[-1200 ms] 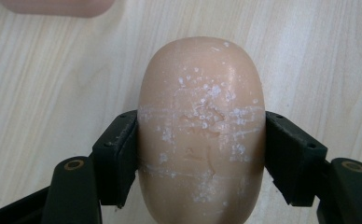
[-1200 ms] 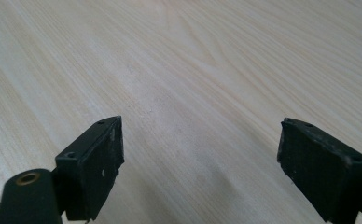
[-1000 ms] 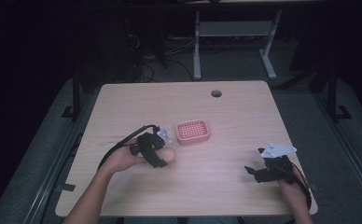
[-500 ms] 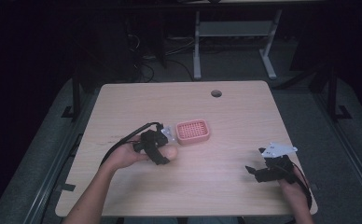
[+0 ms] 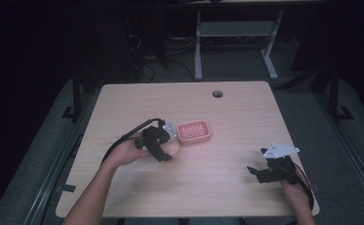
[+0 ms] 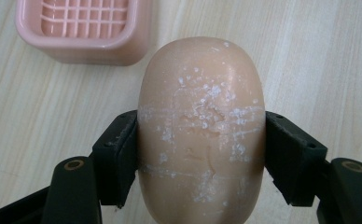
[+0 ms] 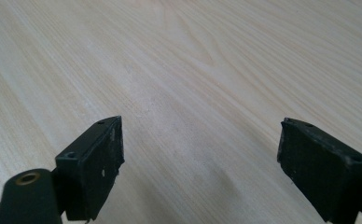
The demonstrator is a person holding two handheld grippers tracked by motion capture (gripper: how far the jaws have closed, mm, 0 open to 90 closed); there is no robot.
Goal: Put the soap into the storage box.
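Observation:
A peach-coloured oval bar of soap (image 6: 201, 126) with white flecks sits between the jaws of my left gripper (image 6: 201, 156), which is shut on its sides. From above, the left gripper (image 5: 163, 149) holds the soap (image 5: 173, 148) just in front of and left of a pink soap dish (image 5: 194, 131) with a grid top. That dish (image 6: 83, 30) lies close beyond the soap in the left gripper view. My right gripper (image 5: 260, 172) rests open near the table's front right, its jaws (image 7: 198, 158) wide apart over bare wood.
The wooden table (image 5: 227, 117) has a round cable hole (image 5: 217, 93) near its far edge. A black cable (image 5: 124, 138) trails from the left gripper. Dark floor and a white desk frame (image 5: 236, 42) lie beyond the table.
The left gripper with the soap has edged slightly toward the pink dish. The right gripper has stayed in place.

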